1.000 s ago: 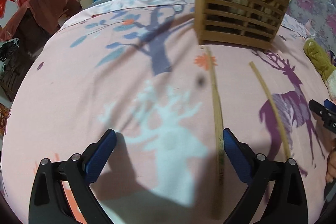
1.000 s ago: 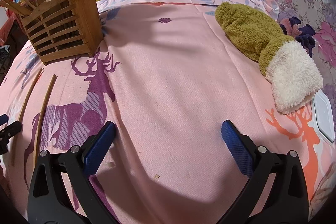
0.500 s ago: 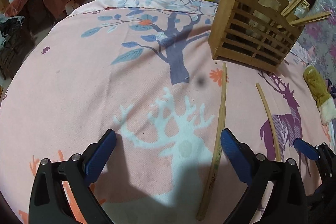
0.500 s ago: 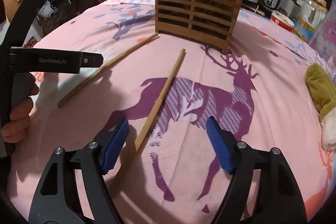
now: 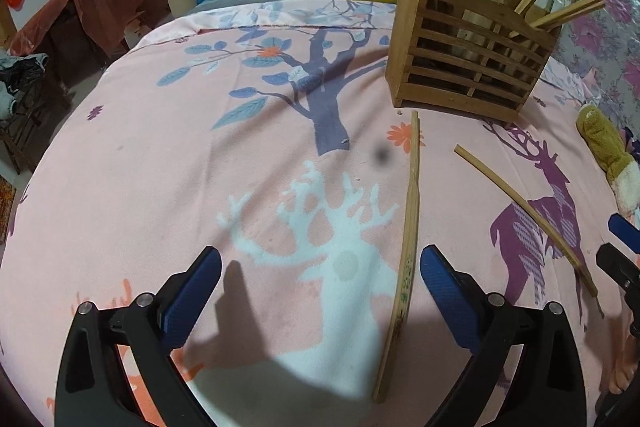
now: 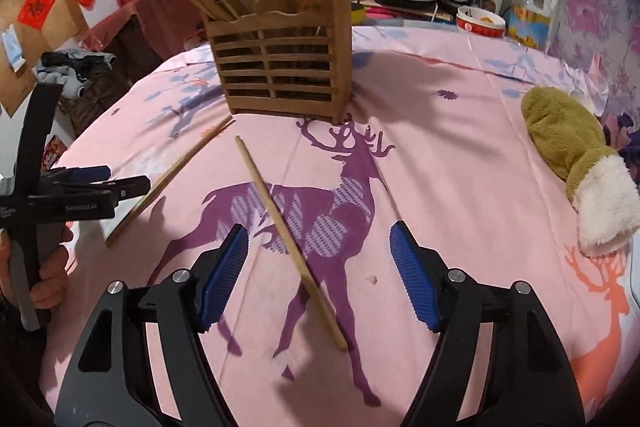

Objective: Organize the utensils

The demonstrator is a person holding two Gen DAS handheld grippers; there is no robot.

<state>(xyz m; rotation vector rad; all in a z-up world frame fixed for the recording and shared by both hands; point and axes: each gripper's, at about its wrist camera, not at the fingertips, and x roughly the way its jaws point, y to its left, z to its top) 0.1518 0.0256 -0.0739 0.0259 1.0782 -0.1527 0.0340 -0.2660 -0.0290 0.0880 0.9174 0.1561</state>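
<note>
So the biggest thing here is the table (image 6: pixel 460 131), covered in a pink cloth with deer and tree prints. Toward its far edge stands the slatted wooden utensil holder (image 6: pixel 280 67), upright, with several chopsticks sticking out of the top at angles. Over by the right edge of the table there's a fuzzy olive and white mitten (image 6: pixel 576 167) just lying there, well apart from everything else.

Two loose chopsticks are lying flat on the cloth in front of the holder. The right chopstick (image 6: pixel 288 239) runs across the purple deer print, and its near end sits between the blue pads of the right gripper (image 6: pixel 320 279). The pads aren't touching it though, there's clear space on both sides. Those jaws have just been closing in from fully wide, and are now partly open with nothing gripped.

The left chopstick (image 5: pixel 406 223) runs from just in front of the holder back toward the near edge of the table. It lies just inside the right-hand pad of the left gripper (image 5: pixel 320 287), not touched. That gripper is spread wide and holding nothing, hovering over the white deer print.
</note>
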